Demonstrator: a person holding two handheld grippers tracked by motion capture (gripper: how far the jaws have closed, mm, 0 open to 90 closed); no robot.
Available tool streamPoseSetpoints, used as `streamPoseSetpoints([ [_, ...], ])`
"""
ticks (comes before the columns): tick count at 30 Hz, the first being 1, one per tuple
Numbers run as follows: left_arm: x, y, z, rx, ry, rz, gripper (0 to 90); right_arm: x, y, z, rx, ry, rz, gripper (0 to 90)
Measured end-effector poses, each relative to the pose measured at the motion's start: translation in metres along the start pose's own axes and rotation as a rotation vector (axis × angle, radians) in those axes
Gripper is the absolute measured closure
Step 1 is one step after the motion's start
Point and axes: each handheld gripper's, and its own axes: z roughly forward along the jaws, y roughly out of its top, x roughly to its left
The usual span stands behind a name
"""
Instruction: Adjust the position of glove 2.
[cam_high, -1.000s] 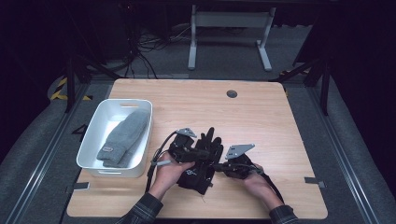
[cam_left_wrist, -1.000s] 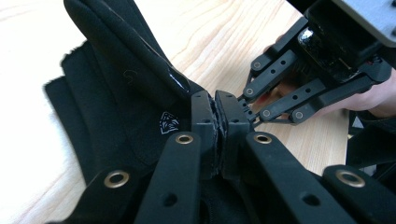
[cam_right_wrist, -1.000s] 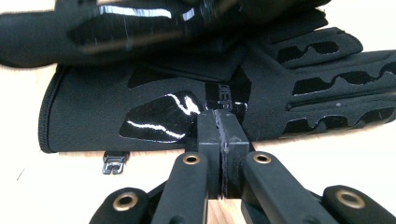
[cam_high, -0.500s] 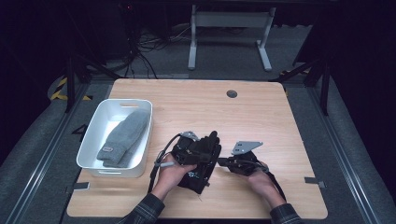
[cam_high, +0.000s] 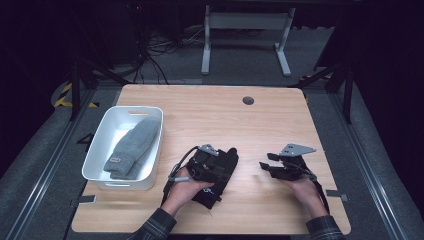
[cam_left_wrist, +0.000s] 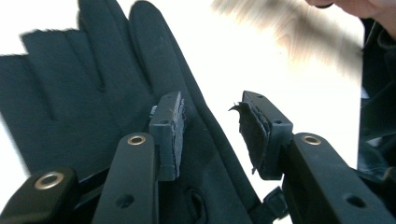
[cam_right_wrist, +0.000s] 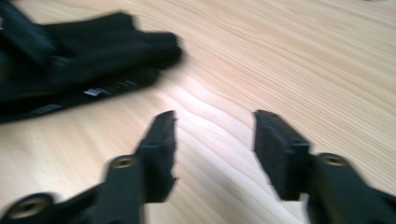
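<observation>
Black glove (cam_high: 220, 170): lies on wooden table (cam_high: 200, 112).
Left gripper (cam_left_wrist: 210, 135): jaws just parted over the glove's fingers, pads clear.
Right gripper (cam_right_wrist: 215, 140): jaws just opened, nothing between, bare wood beneath.
High view: grey mitten (cam_high: 132, 147) in white bin (cam_high: 100, 150).

Glove (cam_high: 220, 172) on table (cam_high: 210, 115), front-centre, under left gripper (cam_high: 212, 162). Bin (cam_high: 107, 145) w/ mitten (cam_high: 132, 147) inside, left of glove. Right gripper (cam_high: 264, 162) right of glove, apart.

Stood on grey carpet (cam_high: 350, 125) in a dim room: a light wooden counter (cam_high: 210, 112) with a round cable hole (cam_high: 248, 100), a white metal frame (cam_high: 245, 30) and tangled cables (cam_high: 155, 55) behind.
</observation>
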Motion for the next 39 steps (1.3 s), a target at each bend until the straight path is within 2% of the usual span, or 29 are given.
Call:
streamPoseSetpoints([
  [2, 0.000, -0.001, -0.004, -0.008, 0.022, 0.004, 57.0, -0.010, -0.007, -0.004, 0.010, -0.034, 0.022, 39.9],
  [4, 0.002, -0.002, -0.009, -0.014, 0.082, 0.002, 49.3, -0.019, -0.013, -0.008, 0.024, -0.069, 0.046, 35.8],
  [6, 0.005, -0.003, -0.012, -0.020, 0.122, 0.007, 41.3, -0.028, -0.019, -0.013, 0.034, -0.101, 0.064, 32.2],
  [8, 0.008, -0.005, -0.016, -0.023, 0.151, 0.005, 35.8, -0.034, -0.024, -0.016, 0.044, -0.116, 0.077, 31.2],
  [11, 0.015, -0.008, -0.018, -0.002, 0.209, -0.020, 26.4, -0.041, -0.032, -0.019, 0.058, -0.132, 0.092, 29.8],
  [12, 0.018, -0.009, -0.018, 0.006, 0.220, -0.029, 23.9, -0.043, -0.035, -0.020, 0.064, -0.140, 0.095, 29.2],
  [15, 0.026, -0.011, -0.019, -0.011, 0.219, -0.043, 24.6, -0.046, -0.041, -0.022, 0.070, -0.141, 0.103, 29.0],
  [17, 0.032, -0.012, -0.022, -0.029, 0.226, -0.045, 32.2, -0.048, -0.042, -0.023, 0.072, -0.146, 0.106, 29.0],
  [18, 0.034, -0.013, -0.024, -0.047, 0.225, -0.050, 42.3, -0.048, -0.042, -0.024, 0.066, -0.150, 0.107, 29.0],
  [20, 0.038, -0.012, -0.026, -0.060, 0.251, -0.066, 59.0, -0.048, -0.041, -0.024, 0.062, -0.152, 0.105, 29.0],
  [21, 0.039, -0.012, -0.027, -0.055, 0.267, -0.073, 67.3, -0.048, -0.041, -0.023, 0.064, -0.150, 0.104, 29.0],
  [23, 0.042, -0.010, -0.024, -0.028, 0.304, -0.083, 78.2, -0.047, -0.041, -0.022, 0.070, -0.146, 0.100, 29.0],
  [26, 0.045, -0.008, -0.017, 0.002, 0.334, -0.089, 87.9, -0.046, -0.041, -0.021, 0.076, -0.142, 0.091, 29.1],
  [28, 0.048, -0.006, -0.010, 0.045, 0.338, -0.087, 89.6, -0.046, -0.041, -0.020, 0.078, -0.143, 0.092, 29.1],
  [30, 0.050, -0.003, -0.004, 0.066, 0.329, -0.090, 89.7, -0.046, -0.041, -0.020, 0.083, -0.143, 0.092, 29.2],
  [32, 0.050, -0.001, 0.001, 0.064, 0.322, -0.083, 89.9, -0.046, -0.042, -0.020, 0.085, -0.142, 0.090, 29.2],
  [37, 0.044, 0.010, 0.013, 0.086, 0.257, -0.037, 89.9, -0.046, -0.041, -0.020, 0.082, -0.145, 0.090, 29.5],
  [38, 0.044, 0.010, 0.013, 0.086, 0.257, -0.037, 89.9, -0.046, -0.041, -0.020, 0.082, -0.145, 0.090, 29.5],
  [39, 0.040, 0.014, 0.019, 0.088, 0.239, -0.019, 89.9, -0.046, -0.042, -0.019, 0.083, -0.143, 0.091, 29.5],
])
